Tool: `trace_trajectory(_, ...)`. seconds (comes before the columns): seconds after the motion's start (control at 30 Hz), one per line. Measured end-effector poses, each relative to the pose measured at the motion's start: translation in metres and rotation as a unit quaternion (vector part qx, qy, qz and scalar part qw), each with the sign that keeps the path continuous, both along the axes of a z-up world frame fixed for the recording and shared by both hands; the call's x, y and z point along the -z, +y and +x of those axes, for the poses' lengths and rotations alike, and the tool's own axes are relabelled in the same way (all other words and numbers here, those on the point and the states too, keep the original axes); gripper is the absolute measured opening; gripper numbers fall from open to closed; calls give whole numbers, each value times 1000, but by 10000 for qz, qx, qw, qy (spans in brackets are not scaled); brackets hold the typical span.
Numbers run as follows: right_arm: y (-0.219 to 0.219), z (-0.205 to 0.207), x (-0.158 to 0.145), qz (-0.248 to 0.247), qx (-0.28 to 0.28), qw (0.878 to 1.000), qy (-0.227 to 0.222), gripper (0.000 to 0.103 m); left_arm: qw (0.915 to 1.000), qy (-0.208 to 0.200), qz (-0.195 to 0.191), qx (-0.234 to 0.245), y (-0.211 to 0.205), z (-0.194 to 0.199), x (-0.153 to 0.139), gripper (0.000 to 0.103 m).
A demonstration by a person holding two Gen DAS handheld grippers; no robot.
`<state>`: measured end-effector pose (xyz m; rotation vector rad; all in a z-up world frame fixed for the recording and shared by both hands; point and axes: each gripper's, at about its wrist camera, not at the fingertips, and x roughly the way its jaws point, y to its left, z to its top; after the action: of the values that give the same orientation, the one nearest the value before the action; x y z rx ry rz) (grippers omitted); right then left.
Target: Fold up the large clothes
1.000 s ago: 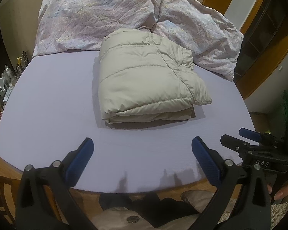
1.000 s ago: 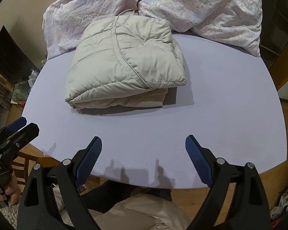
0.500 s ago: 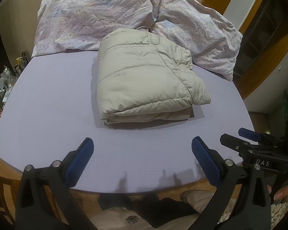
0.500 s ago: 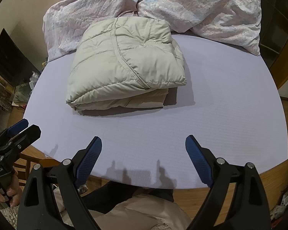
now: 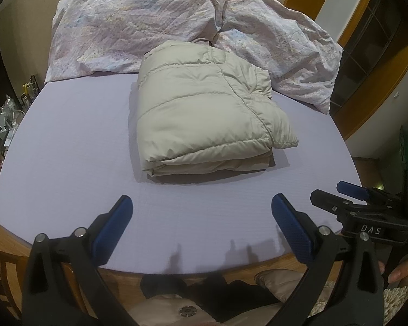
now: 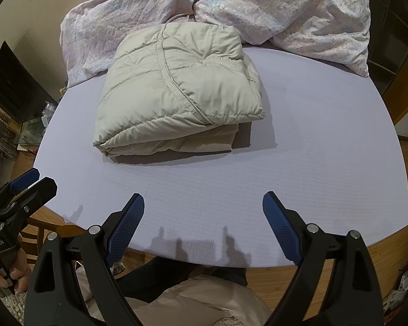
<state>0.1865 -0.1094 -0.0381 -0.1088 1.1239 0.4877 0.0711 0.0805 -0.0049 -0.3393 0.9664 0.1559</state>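
Your left tool [image 5: 201, 212] hangs released at the lower edge of the frame, over the near rim of the lavender desk [image 5: 68, 149], nothing between its blue pads. At frame centre the folded beige jacket [image 5: 206, 108] lies on the desk, long axis running away from you, folded edge facing you, far end touching the crumpled floral bedding [image 5: 149, 24]. Your right tool [image 6: 204, 212] is likewise spread wide and empty.

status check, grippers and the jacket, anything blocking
Left gripper and right gripper open, empty, short of the jacket. Beige puffer jacket folded on the lilac table. Crumpled floral bedding touching its far edge.
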Motion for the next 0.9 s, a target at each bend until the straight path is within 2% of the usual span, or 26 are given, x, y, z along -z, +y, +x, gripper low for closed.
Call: trace_trajectory(0.9,-1,2,3,3,-13,10000,27,91,10000,57,-41,-62,10,-1,5,101)
